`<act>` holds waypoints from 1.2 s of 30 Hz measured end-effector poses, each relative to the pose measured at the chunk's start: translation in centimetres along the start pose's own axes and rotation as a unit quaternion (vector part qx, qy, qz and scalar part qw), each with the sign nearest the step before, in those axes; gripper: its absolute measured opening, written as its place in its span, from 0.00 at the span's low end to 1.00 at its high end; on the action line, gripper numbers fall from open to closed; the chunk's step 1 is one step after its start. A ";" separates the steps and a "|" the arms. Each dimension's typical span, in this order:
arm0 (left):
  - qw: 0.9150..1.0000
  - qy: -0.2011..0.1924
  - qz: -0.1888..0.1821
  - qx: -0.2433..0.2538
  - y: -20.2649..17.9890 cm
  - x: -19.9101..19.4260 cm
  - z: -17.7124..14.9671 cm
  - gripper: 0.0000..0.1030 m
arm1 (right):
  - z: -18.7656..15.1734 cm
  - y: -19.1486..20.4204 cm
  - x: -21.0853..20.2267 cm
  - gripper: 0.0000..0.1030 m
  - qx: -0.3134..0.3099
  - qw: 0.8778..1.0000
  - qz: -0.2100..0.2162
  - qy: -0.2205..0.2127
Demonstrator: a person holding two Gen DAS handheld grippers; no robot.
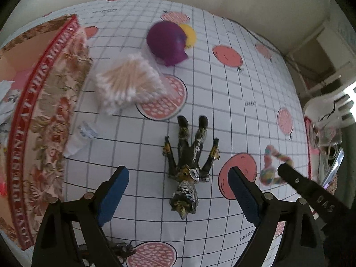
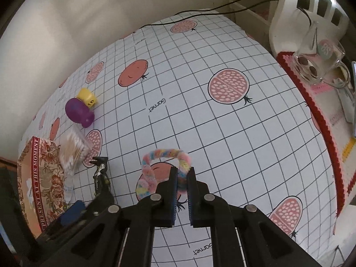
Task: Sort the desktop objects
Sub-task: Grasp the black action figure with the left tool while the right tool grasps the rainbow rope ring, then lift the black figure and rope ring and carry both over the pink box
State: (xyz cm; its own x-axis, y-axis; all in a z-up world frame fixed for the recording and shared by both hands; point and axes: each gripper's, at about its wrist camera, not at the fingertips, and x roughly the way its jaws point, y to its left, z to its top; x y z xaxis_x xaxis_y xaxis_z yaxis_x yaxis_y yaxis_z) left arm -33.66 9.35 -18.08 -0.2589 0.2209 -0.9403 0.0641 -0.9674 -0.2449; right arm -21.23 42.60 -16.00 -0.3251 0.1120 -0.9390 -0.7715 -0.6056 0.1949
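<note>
Blue padding was seen on the inner faces of the left gripper (image 1: 178, 191), whose jaws were spread wide with nothing pressed between them. A dark action figure (image 1: 189, 166) with gold and silver markings lay flat on the grid-printed tablecloth (image 1: 244, 77) in the gap between the two pads, its head toward the camera and its legs pointing to twelve o'clock; neither pad was seen to touch it.

In the right wrist view, the right gripper (image 2: 182, 178) was clenched on a pastel, multicoloured fuzzy loop (image 2: 164, 155). One end of the loop was pinched between the nearly closed pads, and the rest arched away toward eleven o'clock over a printed pomegranate. Whether the loop was lifted clear of the cloth could not be told.

From the left wrist view, a clear pack of cotton swabs (image 1: 131, 84) was seen at about eleven o'clock from the figure, with a purple toy (image 1: 166, 42) and a yellow toy (image 1: 189, 34) touching one another beyond it. A floral box (image 1: 44, 122) with a red lettered rim stood at the nine o'clock edge, crumpled white paper showing inside it. At three o'clock, beyond the tablecloth's edge, a glass mug (image 2: 316, 60) was seen on a red-edged mat (image 2: 311, 102), just beside a white plastic chair (image 2: 307, 6).
</note>
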 end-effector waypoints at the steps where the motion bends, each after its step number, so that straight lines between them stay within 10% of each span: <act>1: 1.000 0.003 0.003 0.005 -0.2 0.2 -0.1 0.82 | 0.1 0.1 0.1 0.08 0.000 1.000 0.003 0.000; 12: 0.999 0.021 0.022 0.043 -1.4 1.5 -0.7 0.44 | 0.1 0.9 0.5 0.08 -0.004 1.000 0.011 0.000; 36: 0.986 -0.153 -0.072 -0.009 1.7 -7.7 1.2 0.43 | 0.9 4.2 -4.7 0.08 -0.020 0.984 0.099 -0.146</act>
State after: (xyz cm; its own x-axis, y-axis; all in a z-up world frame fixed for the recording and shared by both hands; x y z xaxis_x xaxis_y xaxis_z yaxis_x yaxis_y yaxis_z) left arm -32.69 5.85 -10.94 -0.5442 0.3058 -0.7812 0.0218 -0.9257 -0.3776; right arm -23.39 40.25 -10.52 -0.6156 0.2069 -0.7604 -0.6568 -0.6679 0.3500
